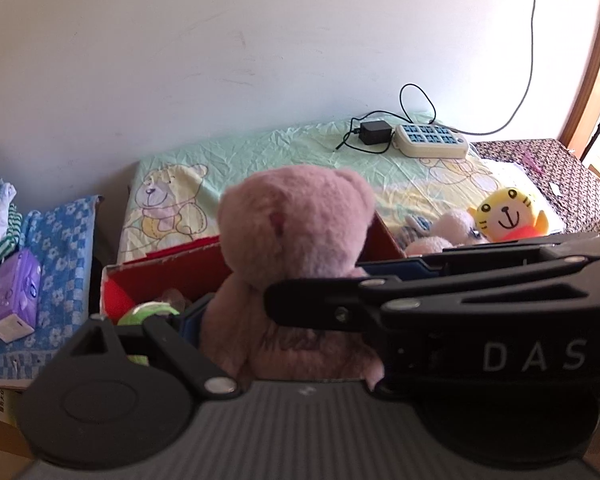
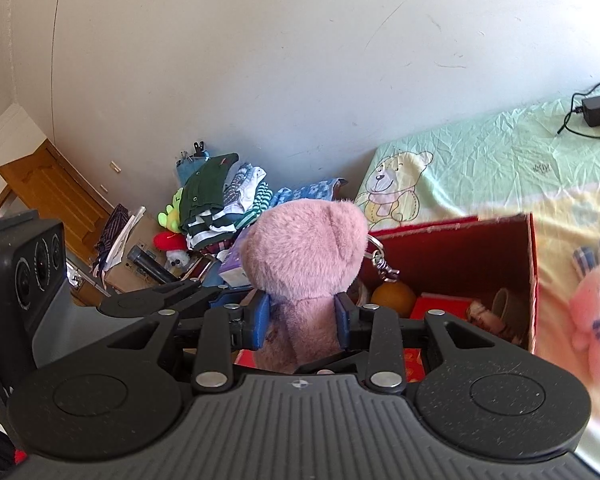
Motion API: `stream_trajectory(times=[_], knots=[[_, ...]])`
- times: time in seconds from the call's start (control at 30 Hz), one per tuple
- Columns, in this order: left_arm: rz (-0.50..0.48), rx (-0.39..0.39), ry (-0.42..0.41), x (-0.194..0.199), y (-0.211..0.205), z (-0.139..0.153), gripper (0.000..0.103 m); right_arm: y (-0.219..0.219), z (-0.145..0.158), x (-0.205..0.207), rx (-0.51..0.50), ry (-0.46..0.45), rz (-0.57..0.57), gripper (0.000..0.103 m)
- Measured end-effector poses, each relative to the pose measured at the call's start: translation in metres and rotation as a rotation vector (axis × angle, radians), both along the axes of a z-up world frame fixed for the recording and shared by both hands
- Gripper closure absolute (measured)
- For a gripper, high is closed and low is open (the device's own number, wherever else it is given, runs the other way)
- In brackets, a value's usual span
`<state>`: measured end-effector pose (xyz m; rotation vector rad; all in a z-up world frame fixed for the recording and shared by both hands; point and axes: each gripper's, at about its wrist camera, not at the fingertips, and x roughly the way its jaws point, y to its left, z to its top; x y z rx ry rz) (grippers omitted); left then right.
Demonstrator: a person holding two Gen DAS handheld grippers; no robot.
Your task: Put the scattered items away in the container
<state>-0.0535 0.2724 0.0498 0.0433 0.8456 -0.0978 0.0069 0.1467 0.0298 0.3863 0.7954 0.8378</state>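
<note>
Several items already sit in the red box point(image 2: 460, 256): an orange ball point(image 2: 393, 297), a green ball point(image 1: 148, 314), a cup-like thing point(image 2: 506, 305) and a red packet point(image 2: 440, 306), so the task looks partly done. Right hand-held gripper point(image 2: 303, 322) pinches the pink teddy bear point(image 2: 306, 256) at its body, blue pads pressed into the fur, bear upright at the box's 9 o'clock rim, not yet inside. Left hand-held gripper point(image 1: 276, 312) hangs close at the same bear; whether it grips it I cannot tell, the right gripper's body blocks the view. Left to do, by my read: drop the bear in, then the yellow tiger plush point(image 1: 508, 216) and the pale pink plush point(image 2: 596, 320) lying on the bed sheet point(image 1: 300, 148) at the box's 3 o'clock.
</note>
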Motion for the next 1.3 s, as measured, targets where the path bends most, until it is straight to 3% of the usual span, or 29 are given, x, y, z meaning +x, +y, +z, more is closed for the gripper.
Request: stream_trajectory(times=[0.47,0.87,1.3], knots=[[0.027,-0.027,0.075,0.033,0.0,-0.046,0.014,-0.003,-0.04,0.028,-0.043,0.054,-0.004,0.067],[0.055,-0.02,0.1,0.053,0.011,-0.066,0.014,0.013,-0.054,0.046,-0.099,0.034,-0.003,0.067],[0.077,-0.028,0.17,0.059,0.024,-0.088,0.014,0.027,-0.073,0.057,-0.119,0.11,0.015,0.067]])
